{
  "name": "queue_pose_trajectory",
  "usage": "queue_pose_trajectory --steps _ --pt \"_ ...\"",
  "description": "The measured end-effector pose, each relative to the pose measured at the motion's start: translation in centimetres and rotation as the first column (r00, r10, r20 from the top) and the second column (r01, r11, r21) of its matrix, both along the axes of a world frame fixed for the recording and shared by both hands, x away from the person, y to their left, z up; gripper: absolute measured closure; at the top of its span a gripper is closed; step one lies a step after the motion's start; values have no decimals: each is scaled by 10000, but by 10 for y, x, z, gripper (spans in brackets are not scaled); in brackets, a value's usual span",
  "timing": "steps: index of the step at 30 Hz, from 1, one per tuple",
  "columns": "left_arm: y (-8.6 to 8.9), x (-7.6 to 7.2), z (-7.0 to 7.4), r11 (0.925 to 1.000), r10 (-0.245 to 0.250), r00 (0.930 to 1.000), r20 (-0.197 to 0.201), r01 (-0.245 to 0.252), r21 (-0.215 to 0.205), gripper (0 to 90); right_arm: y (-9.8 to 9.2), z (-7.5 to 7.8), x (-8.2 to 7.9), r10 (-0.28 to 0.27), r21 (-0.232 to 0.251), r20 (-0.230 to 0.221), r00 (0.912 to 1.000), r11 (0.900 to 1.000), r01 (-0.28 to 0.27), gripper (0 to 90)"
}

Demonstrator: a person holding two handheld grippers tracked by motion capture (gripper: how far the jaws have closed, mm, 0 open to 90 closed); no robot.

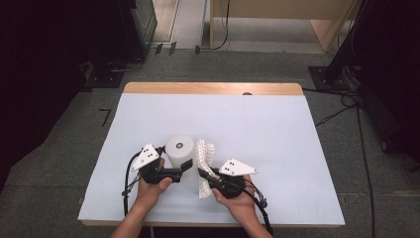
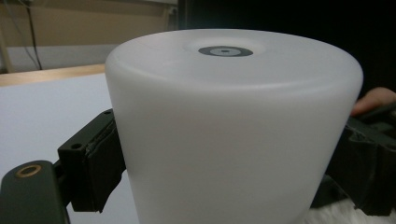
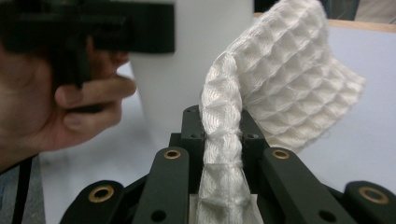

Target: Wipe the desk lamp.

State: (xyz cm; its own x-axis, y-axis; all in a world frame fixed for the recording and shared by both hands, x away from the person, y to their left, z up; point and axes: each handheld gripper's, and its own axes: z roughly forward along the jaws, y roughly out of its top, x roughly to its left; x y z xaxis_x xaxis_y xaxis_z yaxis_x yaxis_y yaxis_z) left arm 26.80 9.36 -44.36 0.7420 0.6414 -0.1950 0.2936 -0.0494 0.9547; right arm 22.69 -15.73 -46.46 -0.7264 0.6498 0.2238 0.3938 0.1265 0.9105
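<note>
A white table point(image 1: 277, 139) with a wooden far edge takes most of the high view, and it stands on a grey floor point(image 1: 59, 163). Dark equipment stands at both sides of the room.

On the near half of the table stands a white cylinder point(image 1: 179, 151), upright, with a small grey ring in the middle of its top. In the left gripper view this cylinder point(image 2: 233, 135) is very close, and the two black jaws press on its two sides, so the left gripper point(image 1: 174, 171) is closed on it and holds it. The person's left hand point(image 1: 151, 187) carries this gripper from the near edge of the table.

Just beside the cylinder, on its right, is a white waffle cloth point(image 1: 205, 163). One part of it lies on the table and one part rises up. The right gripper point(image 1: 205, 174) has its jaws nearly together, and they pinch a bunched fold of the cloth point(image 3: 261, 98); the free end of the cloth hangs over beyond the jaws. In the right gripper view the cloth is near the cylinder point(image 3: 187, 70), but I cannot tell if they touch.
</note>
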Motion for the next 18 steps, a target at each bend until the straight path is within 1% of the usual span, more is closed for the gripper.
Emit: queue_pose_trajectory --steps 2,4,5,6,7,10,11,12,15,17,18 --pt "1 0 -1 9999 153 9999 77 -153 31 88 2 -1 -1 73 -105 -26 10000 9999 -73 782" --pt "-2 -1 -3 9988 428 9987 279 -434 231 88 0 -1 1 -4 -43 -61 10000 10000 4 781" --pt "-5 -1 -5 9967 646 9967 487 -668 454 88 -2 -1 2 -82 -27 -82 9999 10000 82 781" --pt "-8 -1 -8 9929 911 9934 703 -961 706 88 -5 -1 3 -207 28 -58 9998 9998 207 781" --pt "-10 -1 -10 9884 1037 9911 837 -1121 1028 88 -8 -1 4 -337 101 -120 9994 9994 338 781" --pt "-16 0 -16 9800 1140 9892 924 -1272 1531 87 -16 -1 7 -695 194 -123 9975 9974 697 781" --pt "-17 0 -18 9757 1118 9886 1008 -1284 1776 87 -18 0 8 -788 224 -132 9968 9966 791 781" --pt "-19 -1 -19 9708 1087 9882 1082 -1289 2025 87 -20 0 9 -839 266 -140 9964 9961 842 781" --pt "-24 -2 -23 9614 887 9886 1218 -1169 2493 87 -26 0 11 -1027 308 -116 9946 9942 1030 781" --pt "-28 -3 -27 9522 781 9880 1330 -1135 2837 87 -29 0 12 -1136 345 -147 9934 9929 1140 781" --pt "-28 -4 -28 9540 773 9870 1411 -1143 2770 86 -30 0 13 -1156 352 -161 9932 9926 1161 781"
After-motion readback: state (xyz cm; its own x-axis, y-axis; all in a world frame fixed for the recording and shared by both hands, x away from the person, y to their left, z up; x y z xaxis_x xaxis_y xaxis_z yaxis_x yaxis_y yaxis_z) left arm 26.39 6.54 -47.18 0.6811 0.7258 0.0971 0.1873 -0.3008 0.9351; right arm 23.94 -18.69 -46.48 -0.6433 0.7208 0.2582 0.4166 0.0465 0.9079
